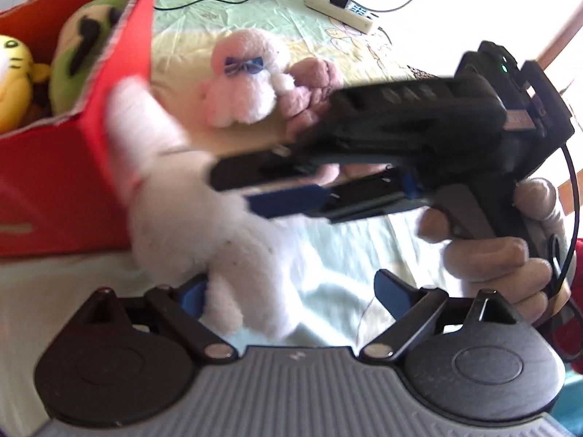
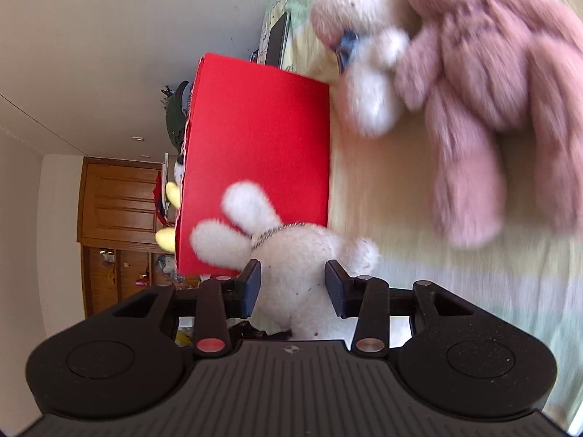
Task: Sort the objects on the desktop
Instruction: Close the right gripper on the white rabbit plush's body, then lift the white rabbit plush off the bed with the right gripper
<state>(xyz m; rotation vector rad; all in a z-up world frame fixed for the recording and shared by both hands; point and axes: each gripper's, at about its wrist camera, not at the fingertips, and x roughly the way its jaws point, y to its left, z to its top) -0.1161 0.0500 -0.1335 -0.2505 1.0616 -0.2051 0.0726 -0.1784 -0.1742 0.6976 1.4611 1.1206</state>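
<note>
Left wrist view: a red cardboard box fills the left side of the frame. Inside it, at upper left, sit a yellow plush toy and a green plush toy. Near the upper middle, a pale pink plush with a blue bow lies on the light green cloth that covers the surface, touching a dusty pink plush just to its right. At the top right a white power strip with a black charger plugged in lies on the same cloth.

A white plush rabbit hangs in the lower middle of the frame, in front of the box wall. The right gripper comes in from the right side, lying almost level across the frame, held by a hand at the right edge. Its blue-padded fingers press on the rabbit from both sides. The left gripper sits at the bottom, its jaws spread wide; the rabbit's lower part brushes its left pad, but nothing is clamped.

Right wrist view, rolled sideways: the white plush rabbit sits between the right gripper's two pads, ears pointing left against the red box. The two pink plushes blur at upper right.
</note>
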